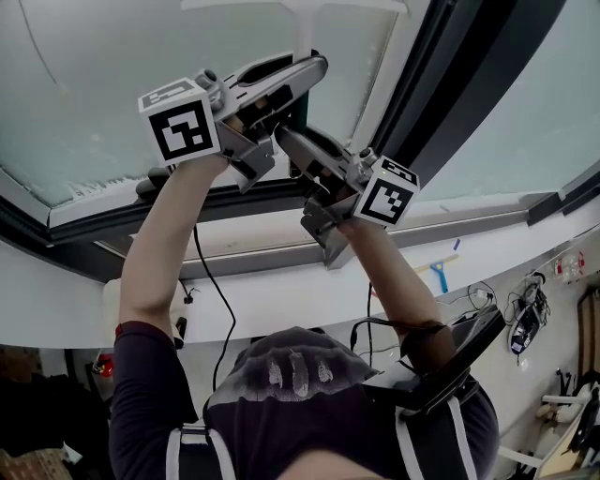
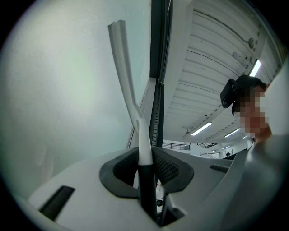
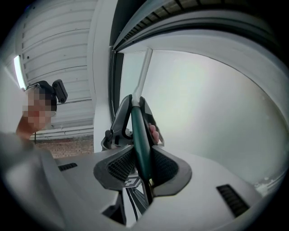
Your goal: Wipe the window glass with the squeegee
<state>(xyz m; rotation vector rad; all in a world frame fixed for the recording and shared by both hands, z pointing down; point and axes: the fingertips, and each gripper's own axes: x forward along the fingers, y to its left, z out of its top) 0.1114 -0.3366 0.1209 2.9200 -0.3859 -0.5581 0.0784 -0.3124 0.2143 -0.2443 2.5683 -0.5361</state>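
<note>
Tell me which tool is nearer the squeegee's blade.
Left. The left tool grips the squeegee higher up, toward the blade; the right tool clamps the green handle farther down, behind it.

Tally at the window, by kind.
One long squeegee point(image 2: 131, 90) with white shaft and dark handle; two grey two-jawed claws, the left claw point(image 2: 146, 164) and the right claw point(image 3: 142, 167); two white cubes with black square markers, left cube point(image 1: 180, 122) and right cube point(image 1: 385, 192); two frosted glass panes, left pane point(image 1: 94, 94) and right pane point(image 1: 525, 131).
</note>
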